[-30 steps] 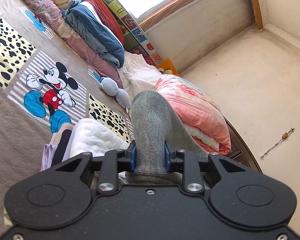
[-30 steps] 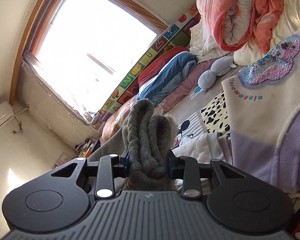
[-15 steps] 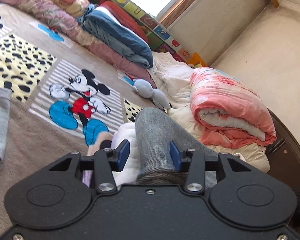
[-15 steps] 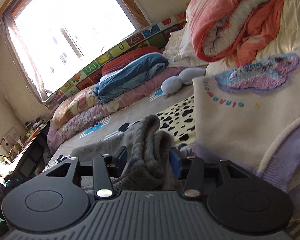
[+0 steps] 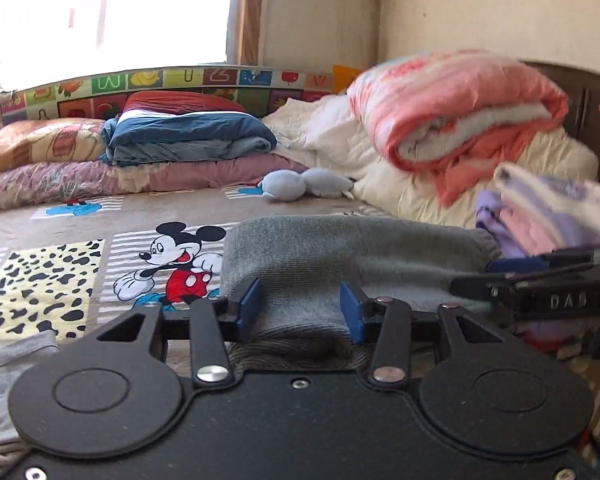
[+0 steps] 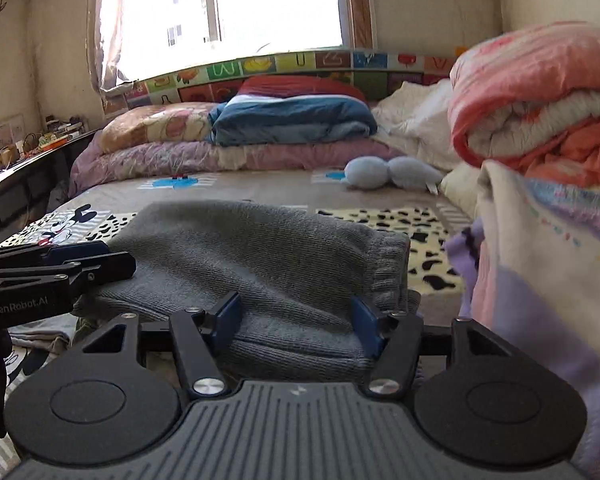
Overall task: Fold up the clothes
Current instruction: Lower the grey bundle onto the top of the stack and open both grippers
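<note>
- The grey knitted garment (image 5: 340, 256) lies folded flat on the cartoon-print bed cover (image 5: 52, 276); this garment serves as the landmark.
- The left gripper (image 5: 300, 312) sits at the garment's near edge, jaws spread apart with the knit lying loose between the blue pads, nothing clamped.
- The right gripper (image 6: 296, 324) sits likewise at the near edge toward the garment's ribbed end, jaws wide, fabric between them but not pinched.
- Just right of the garment, a cream-and-lilac clothes pile (image 6: 540, 264) crowds in.
- Beyond the garment lies a pale blue plush toy (image 6: 388, 172), then a rolled pink quilt (image 6: 540, 112).
- Farther behind sits a folded blue blanket (image 6: 292, 120).
</note>
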Action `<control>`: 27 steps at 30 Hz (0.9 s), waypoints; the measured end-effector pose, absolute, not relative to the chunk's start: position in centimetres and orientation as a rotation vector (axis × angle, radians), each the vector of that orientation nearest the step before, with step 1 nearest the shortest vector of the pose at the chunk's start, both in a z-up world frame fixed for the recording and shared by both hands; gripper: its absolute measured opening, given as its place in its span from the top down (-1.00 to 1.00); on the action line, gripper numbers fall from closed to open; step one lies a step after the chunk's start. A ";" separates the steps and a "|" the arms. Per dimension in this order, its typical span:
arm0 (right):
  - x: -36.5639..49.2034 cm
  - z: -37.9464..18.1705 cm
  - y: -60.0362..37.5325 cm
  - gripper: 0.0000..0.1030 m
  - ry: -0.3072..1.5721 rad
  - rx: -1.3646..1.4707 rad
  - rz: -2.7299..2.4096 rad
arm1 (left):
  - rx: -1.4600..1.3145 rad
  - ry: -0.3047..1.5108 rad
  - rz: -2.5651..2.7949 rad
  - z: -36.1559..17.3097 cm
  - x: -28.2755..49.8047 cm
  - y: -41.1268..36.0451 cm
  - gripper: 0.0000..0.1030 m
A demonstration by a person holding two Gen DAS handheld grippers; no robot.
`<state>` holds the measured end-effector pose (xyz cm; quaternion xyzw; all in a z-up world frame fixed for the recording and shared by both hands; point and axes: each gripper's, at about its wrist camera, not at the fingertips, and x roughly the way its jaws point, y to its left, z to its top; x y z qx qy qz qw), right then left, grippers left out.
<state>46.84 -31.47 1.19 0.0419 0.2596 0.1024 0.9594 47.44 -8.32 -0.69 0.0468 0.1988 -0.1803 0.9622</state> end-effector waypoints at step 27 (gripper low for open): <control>30.9 7.2 -35.0 -0.99 0.568 0.436 0.186 | -0.214 0.545 -0.299 7.4 35.3 -4.0 -0.95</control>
